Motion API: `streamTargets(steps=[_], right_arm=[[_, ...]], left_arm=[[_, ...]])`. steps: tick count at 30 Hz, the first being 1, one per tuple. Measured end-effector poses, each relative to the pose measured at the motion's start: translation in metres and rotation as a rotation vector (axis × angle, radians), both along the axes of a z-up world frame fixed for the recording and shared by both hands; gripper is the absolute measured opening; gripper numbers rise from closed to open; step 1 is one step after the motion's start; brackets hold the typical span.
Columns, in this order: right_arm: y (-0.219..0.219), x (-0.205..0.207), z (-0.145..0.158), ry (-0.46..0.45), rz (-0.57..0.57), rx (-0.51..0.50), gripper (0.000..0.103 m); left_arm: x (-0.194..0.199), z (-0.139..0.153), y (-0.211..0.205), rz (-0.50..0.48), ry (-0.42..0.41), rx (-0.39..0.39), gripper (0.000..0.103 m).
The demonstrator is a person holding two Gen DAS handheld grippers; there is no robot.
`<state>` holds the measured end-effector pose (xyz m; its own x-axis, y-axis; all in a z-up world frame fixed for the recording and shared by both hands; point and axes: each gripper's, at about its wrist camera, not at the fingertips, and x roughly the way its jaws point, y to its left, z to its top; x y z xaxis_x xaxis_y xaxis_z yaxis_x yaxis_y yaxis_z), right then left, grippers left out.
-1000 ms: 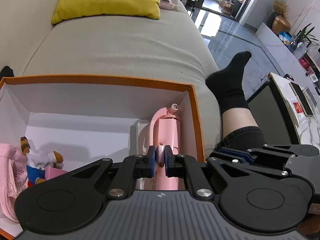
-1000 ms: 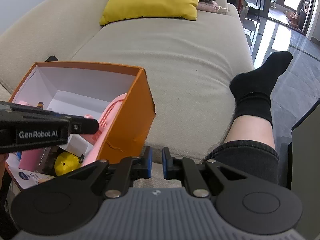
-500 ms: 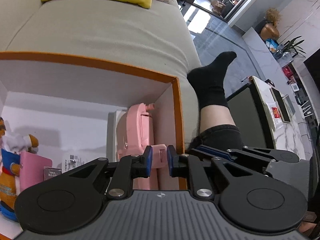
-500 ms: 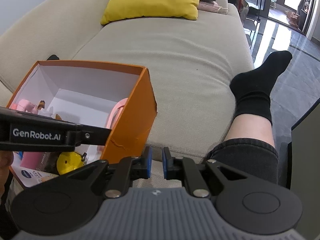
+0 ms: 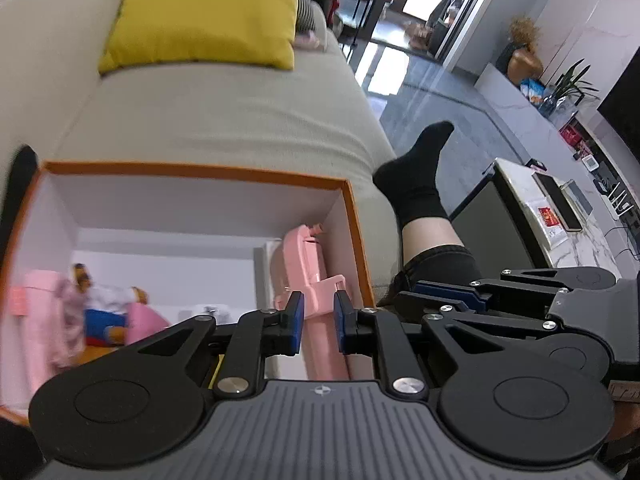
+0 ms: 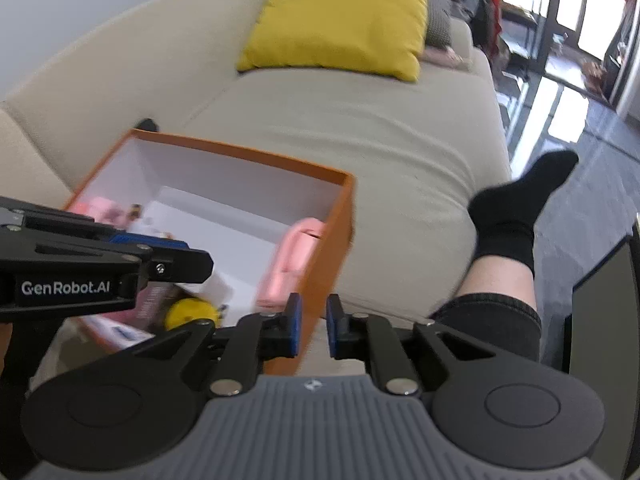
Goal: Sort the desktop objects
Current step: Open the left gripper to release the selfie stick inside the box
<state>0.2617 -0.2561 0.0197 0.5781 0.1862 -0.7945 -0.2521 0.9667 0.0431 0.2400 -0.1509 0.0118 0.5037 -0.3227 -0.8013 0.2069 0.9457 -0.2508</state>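
Orange box (image 6: 328,240) holding pink gadget (image 5: 308,276), GenRobot.AI showing on left gripper (image 6: 176,264), fingers slightly apart, empty, right gripper (image 6: 311,326) opening on nothing, television (image 5: 624,104) showing only leftward.

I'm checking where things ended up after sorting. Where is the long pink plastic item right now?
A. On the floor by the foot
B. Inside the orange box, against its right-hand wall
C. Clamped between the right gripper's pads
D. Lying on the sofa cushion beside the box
B: the pink plastic item lies inside the orange box, along its right-hand wall, and the right wrist view shows it there too.
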Motion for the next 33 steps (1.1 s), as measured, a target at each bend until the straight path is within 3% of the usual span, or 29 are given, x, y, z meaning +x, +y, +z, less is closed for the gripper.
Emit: streamTargets(steps=[8, 11, 19, 21, 25, 33], right_arm=[[0.037, -0.046, 0.024, -0.059, 0.078, 0.02, 0.022], [0.048, -0.059, 0.021, -0.066, 0.086, 0.04, 0.033], [0.069, -0.082, 0.001, -0.084, 0.024, 0.118, 0.043], [0.074, -0.085, -0.005, -0.108, 0.001, 0.116, 0.047], [0.082, -0.087, -0.018, -0.106, -0.024, 0.123, 0.047], [0.082, -0.081, -0.038, -0.077, -0.047, 0.122, 0.053]], left_arm=[[-0.058, 0.031, 0.023, 0.019, -0.153, 0.076, 0.017], [-0.075, 0.028, 0.033, 0.04, -0.176, 0.095, 0.018], [-0.099, 0.001, 0.06, 0.177, -0.222, 0.156, 0.055], [-0.101, -0.008, 0.065, 0.217, -0.221, 0.175, 0.06], [-0.104, -0.022, 0.067, 0.262, -0.223, 0.228, 0.062], [-0.102, -0.037, 0.077, 0.304, -0.21, 0.221, 0.068]])
